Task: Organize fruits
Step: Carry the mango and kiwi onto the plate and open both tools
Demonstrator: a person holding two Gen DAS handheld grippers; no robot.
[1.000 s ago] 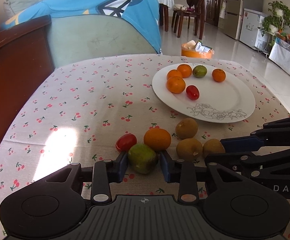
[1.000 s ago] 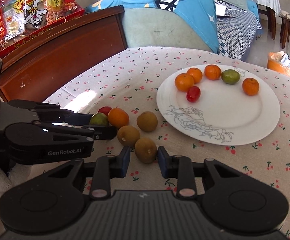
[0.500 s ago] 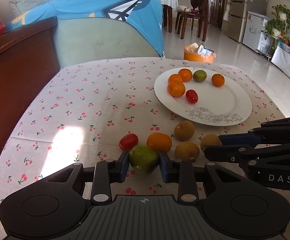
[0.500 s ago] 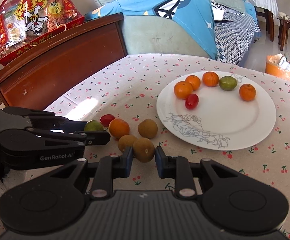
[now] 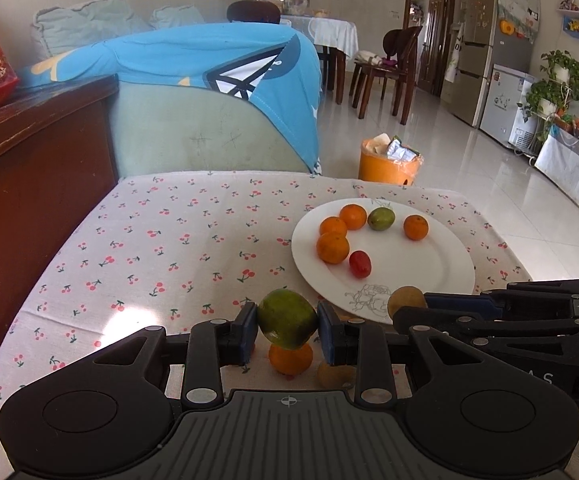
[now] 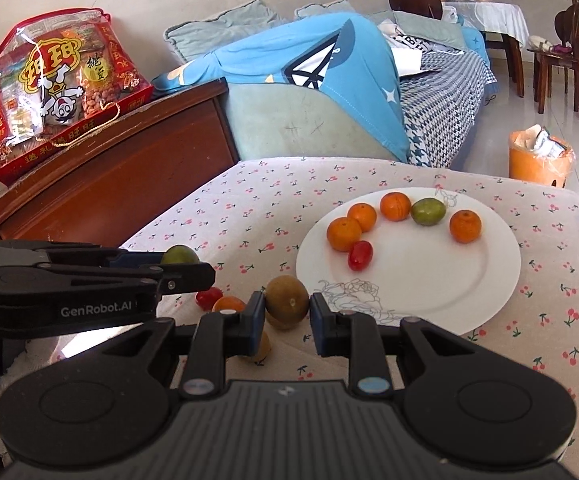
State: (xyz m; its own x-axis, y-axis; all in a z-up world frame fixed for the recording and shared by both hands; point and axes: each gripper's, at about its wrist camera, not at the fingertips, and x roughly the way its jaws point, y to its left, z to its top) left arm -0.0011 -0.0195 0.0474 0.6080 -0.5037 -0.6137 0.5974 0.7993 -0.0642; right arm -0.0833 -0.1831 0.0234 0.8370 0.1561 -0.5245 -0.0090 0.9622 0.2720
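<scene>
My left gripper [image 5: 287, 330] is shut on a green fruit [image 5: 286, 323] and holds it above the table. My right gripper [image 6: 288, 314] is shut on a brown kiwi [image 6: 287, 299], also lifted, near the front edge of the white plate [image 6: 441, 280]. The plate holds several oranges, a green fruit [image 6: 428, 211] and a red tomato [image 6: 360, 255]. On the cloth below lie an orange [image 5: 290, 359], a red tomato [image 6: 208, 297] and brown kiwis [image 5: 335, 376]. The right gripper shows in the left wrist view [image 5: 409, 307], the left gripper in the right wrist view [image 6: 185, 266].
The table has a cherry-print cloth [image 5: 177, 248]. A dark wooden cabinet [image 6: 129, 176] stands at the left with a red snack bag [image 6: 57, 88]. A sofa with a blue cover [image 5: 209, 92] lies behind the table. An orange bin [image 5: 389, 164] stands on the floor.
Both grippers have closed on their fruits and lifted them off the cloth. The green fruit and the kiwi now hang above the remaining fruits, closer to the plate.
</scene>
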